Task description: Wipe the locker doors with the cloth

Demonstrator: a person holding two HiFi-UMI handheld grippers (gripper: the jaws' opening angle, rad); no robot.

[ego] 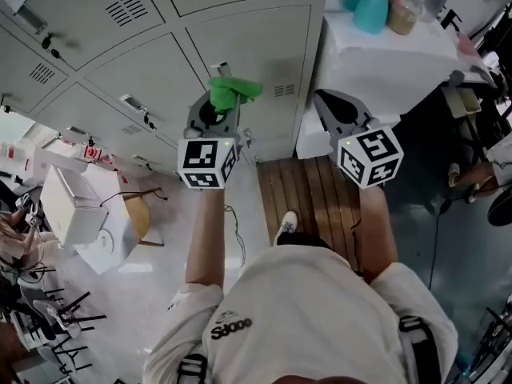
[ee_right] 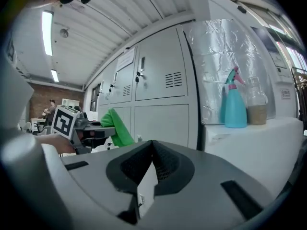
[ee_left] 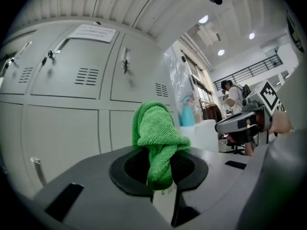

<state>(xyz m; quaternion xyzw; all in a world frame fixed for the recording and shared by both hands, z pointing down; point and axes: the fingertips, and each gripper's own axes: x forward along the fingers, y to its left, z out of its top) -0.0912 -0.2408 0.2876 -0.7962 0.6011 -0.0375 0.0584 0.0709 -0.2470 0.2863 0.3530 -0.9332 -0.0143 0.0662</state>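
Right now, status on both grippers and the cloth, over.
Left gripper shut on green cloth, bunched above it. Right gripper shut, empty. Cloth faces locker doors, contact not clear. Nothing seen between.

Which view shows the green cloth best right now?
The left gripper view: the green cloth sits centre frame, pinched in the left gripper. The head view shows only its top from above; the right gripper view shows it small, off to the left.
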